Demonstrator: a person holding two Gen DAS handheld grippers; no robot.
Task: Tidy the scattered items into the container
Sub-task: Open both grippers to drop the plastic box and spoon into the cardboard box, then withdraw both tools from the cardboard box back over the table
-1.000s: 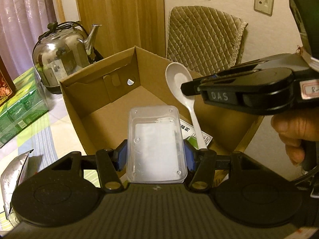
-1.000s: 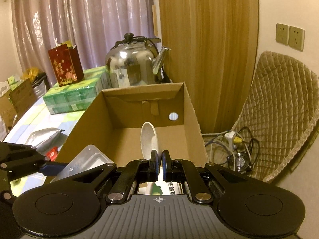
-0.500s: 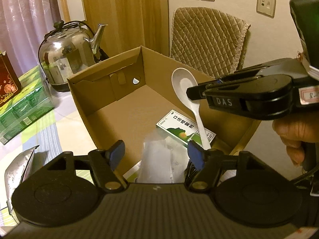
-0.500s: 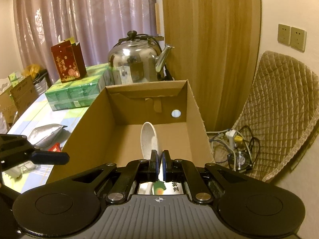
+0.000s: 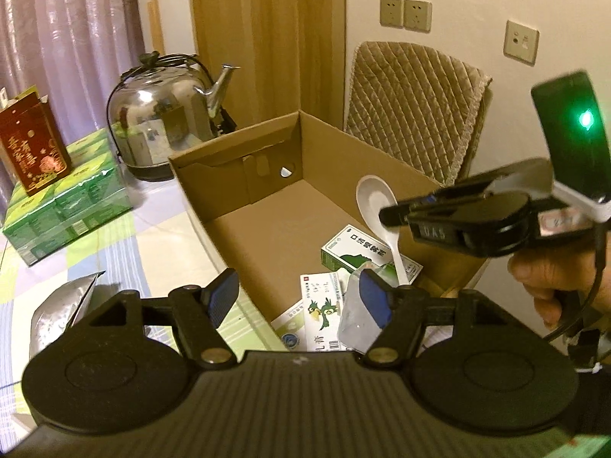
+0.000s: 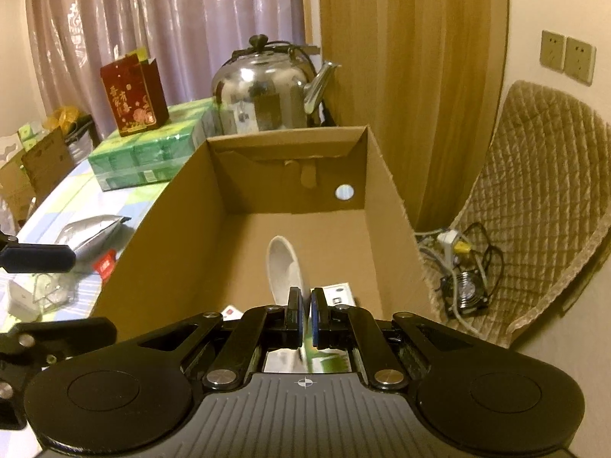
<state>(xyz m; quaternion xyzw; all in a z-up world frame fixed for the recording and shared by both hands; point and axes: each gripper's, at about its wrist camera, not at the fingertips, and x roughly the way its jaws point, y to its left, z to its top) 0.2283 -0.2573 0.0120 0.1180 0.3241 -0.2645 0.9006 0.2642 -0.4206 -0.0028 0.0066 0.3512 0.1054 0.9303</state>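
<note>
An open cardboard box [image 5: 236,175] [image 6: 179,206] stands on the table. My left gripper [image 5: 299,297] is open and empty above its near-left edge. A clear plastic case [image 5: 353,324] lies in the box by green-and-white medicine boxes [image 5: 366,248], partly behind my right fingertip. My right gripper [image 6: 304,318], also in the left wrist view [image 5: 389,215], is shut on the handle of a white spoon [image 5: 376,206] [image 6: 284,271] and holds it over the box.
A steel kettle [image 5: 160,122] [image 6: 267,91] stands behind the box. Green packs [image 5: 65,206] with a red carton [image 5: 32,149] on top lie to the left. A silver foil pouch [image 5: 61,309] [image 6: 91,233] and small items [image 6: 34,294] lie on the tablecloth. A quilted chair [image 6: 534,191] is at right.
My left gripper opened and let go of the clear plastic case, which dropped into the box. The left gripper then drew back and left. The right gripper still holds the spoon.
</note>
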